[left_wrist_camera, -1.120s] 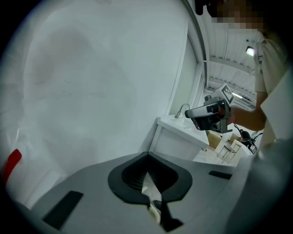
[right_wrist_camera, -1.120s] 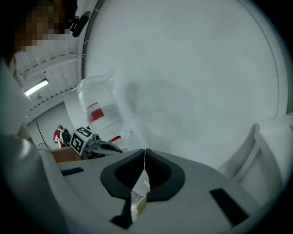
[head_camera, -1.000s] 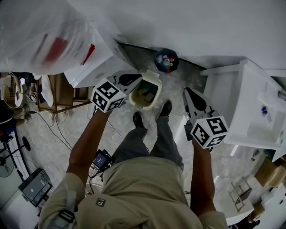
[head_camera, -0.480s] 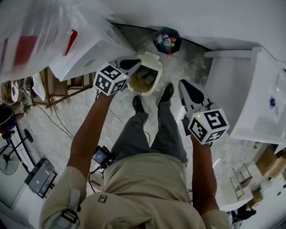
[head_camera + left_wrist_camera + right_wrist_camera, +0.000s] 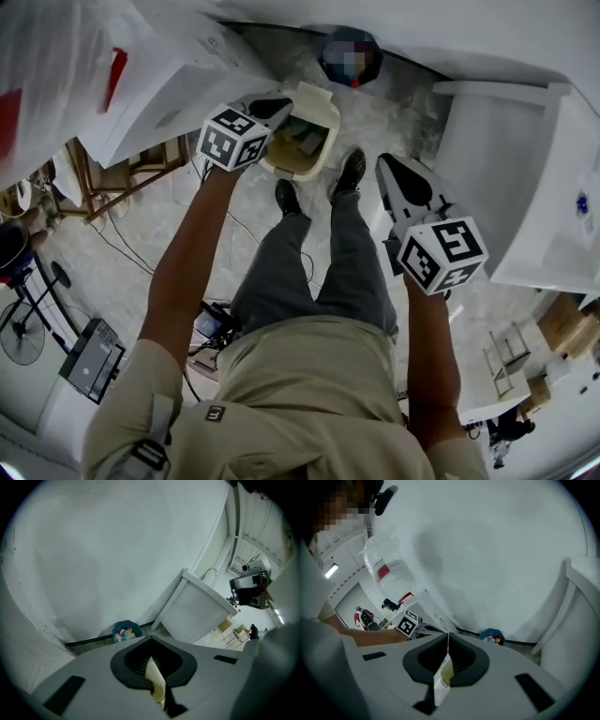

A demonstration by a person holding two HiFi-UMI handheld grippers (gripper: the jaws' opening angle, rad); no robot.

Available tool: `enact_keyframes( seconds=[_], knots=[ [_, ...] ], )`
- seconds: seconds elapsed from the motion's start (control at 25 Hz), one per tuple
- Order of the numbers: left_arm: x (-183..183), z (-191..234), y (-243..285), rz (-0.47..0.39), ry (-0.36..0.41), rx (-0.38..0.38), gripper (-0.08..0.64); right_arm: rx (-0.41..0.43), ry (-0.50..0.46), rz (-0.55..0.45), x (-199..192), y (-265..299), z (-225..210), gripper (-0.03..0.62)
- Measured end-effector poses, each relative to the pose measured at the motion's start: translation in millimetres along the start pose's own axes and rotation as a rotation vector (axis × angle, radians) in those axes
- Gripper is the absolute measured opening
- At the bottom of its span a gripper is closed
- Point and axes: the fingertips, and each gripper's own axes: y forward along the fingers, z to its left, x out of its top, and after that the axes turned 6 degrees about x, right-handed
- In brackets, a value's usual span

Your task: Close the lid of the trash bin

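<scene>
At the lower middle of the left gripper view, the left gripper (image 5: 151, 640) has its jaws pressed together with nothing pinched; only a cream sliver shows through the slit behind the tips. The right gripper (image 5: 447, 637) is likewise closed and empty.

In the head view the left one hangs at upper centre, over the left edge of the bin (image 5: 322, 155); I cannot tell whether it touches. The right one sits at middle right, well apart from the bin. The bin stands on the floor just ahead of the person's shoes (image 5: 287, 197), mouth open, with the lid (image 5: 317, 96) tipped up at its far side, near the wall.

The step in hand, I judge, is bringing the lid down. Closed jaws will serve as a pusher: reach past the lid's top edge, press on its back face, and swing it forward and down about the hinge. Push near the middle so the light bin does not skid or tip; the right gripper could steady the rim.
</scene>
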Motion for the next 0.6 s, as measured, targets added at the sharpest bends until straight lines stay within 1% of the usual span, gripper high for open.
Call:
enact_keyframes(
  seconds=[0.16, 0.44, 0.6],
  knots=[
    [-13, 8, 16, 0.029, -0.006, 0.005, 0.015, -0.003, 0.014, 0.014, -10, 7, -6, 0.025],
    [-32, 18, 33, 0.084, 0.005, 0.015, 0.015, -0.003, 0.032, 0.031, -18, 18, -11, 0.025],
    [-36, 19, 34, 0.077, -0.02, 0.008, 0.015, -0.003, 0.039, 0.038, -21, 22, -12, 0.025]
  ],
)
